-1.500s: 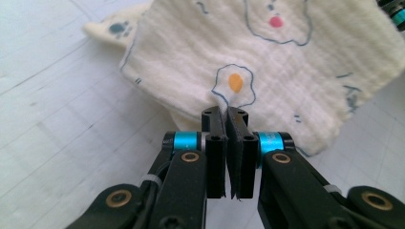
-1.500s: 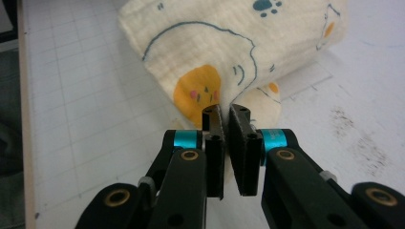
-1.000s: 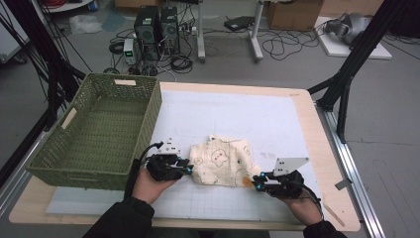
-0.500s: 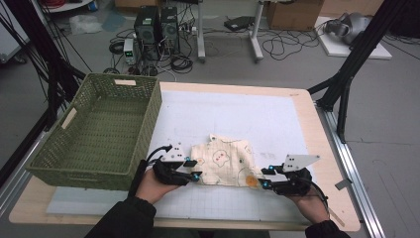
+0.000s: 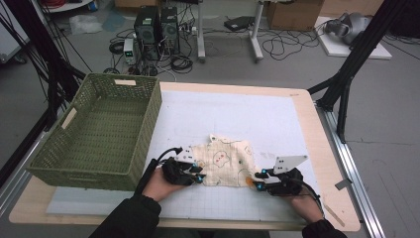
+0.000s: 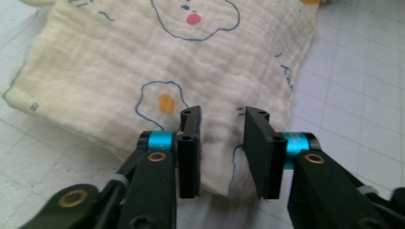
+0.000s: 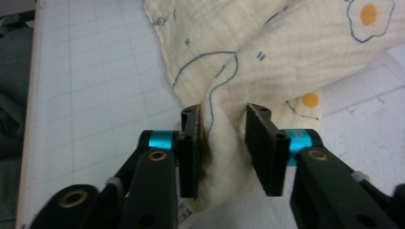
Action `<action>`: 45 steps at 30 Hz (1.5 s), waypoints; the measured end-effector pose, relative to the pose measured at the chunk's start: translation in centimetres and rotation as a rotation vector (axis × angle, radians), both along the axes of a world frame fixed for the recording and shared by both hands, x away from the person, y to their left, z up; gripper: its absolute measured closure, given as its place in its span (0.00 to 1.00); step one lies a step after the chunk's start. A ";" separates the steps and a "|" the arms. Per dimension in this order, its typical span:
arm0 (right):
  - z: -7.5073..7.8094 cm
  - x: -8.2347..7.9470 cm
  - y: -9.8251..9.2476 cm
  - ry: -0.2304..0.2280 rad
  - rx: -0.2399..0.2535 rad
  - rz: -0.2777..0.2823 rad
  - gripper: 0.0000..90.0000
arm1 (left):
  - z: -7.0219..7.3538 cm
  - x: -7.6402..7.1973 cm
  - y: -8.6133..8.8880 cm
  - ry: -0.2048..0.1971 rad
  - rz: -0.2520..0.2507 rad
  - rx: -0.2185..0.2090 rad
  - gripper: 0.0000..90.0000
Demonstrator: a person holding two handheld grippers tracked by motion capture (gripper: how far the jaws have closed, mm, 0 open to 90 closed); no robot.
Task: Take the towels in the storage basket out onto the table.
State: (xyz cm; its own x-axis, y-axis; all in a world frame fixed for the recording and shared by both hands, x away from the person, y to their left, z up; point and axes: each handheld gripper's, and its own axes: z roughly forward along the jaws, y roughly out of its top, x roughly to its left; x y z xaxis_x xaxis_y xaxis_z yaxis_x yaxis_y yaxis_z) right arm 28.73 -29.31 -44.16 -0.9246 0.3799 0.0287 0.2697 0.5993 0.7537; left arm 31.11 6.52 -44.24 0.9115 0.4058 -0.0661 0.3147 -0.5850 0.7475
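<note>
Left gripper view looks along the left gripper (image 6: 222,143), whose jaws have just been closing and now stand a narrow gap apart over the near edge of the cream cloth (image 6: 143,62); the fabric lies flat between them, and I cannot tell whether the pads press on it. In the right gripper view, the right gripper (image 7: 223,143) has also just been narrowing, with a raised fold of the same cloth bunched between its jaws; the fold lies against the left-hand pad, while a sliver of gap shows at the other. From the high view, the left gripper (image 5: 197,174) sits at the cloth's (image 5: 225,161) left edge and the right gripper (image 5: 256,181) at its near right corner. This cloth, printed with blue outlines and orange dots, lies crumpled on the white gridded mat (image 5: 237,114) near the table's front. A green woven basket (image 5: 106,126) stands just left of the mat.
</note>
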 end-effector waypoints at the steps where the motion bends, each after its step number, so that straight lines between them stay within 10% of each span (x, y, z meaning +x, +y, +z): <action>1: -0.1 0.1 0.1 0.001 -0.006 0.000 0.80 | 0.0 0.1 0.0 0.012 0.002 -0.008 0.89; 7: -0.2 0.2 0.6 0.006 -0.019 0.024 0.95 | 0.8 -0.6 0.7 -0.027 0.031 0.009 0.96; 15: 1.5 -1.0 0.8 -0.016 0.015 0.055 0.95 | 2.1 -1.8 2.8 -0.011 0.057 -0.037 0.96; 24: 1.1 -3.2 2.8 0.035 -0.021 0.165 0.83 | 1.2 -4.2 4.4 0.043 0.023 0.018 0.95; 36: 3.1 -0.2 1.0 -0.005 0.136 0.055 0.74 | 2.7 -2.8 4.2 -0.006 0.038 -0.068 0.75; 45: 0.3 1.8 3.4 0.019 -0.035 0.044 0.81 | 0.6 -1.3 2.2 0.021 0.070 -0.021 0.83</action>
State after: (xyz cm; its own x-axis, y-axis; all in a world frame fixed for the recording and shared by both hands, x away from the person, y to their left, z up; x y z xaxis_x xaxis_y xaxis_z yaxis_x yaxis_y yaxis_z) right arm 30.55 -25.88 -43.87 -0.9400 0.3395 0.0340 0.2562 0.6367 0.7273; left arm 29.78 8.71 -43.61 0.8791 0.4673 -0.0939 0.3700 -0.5450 0.7523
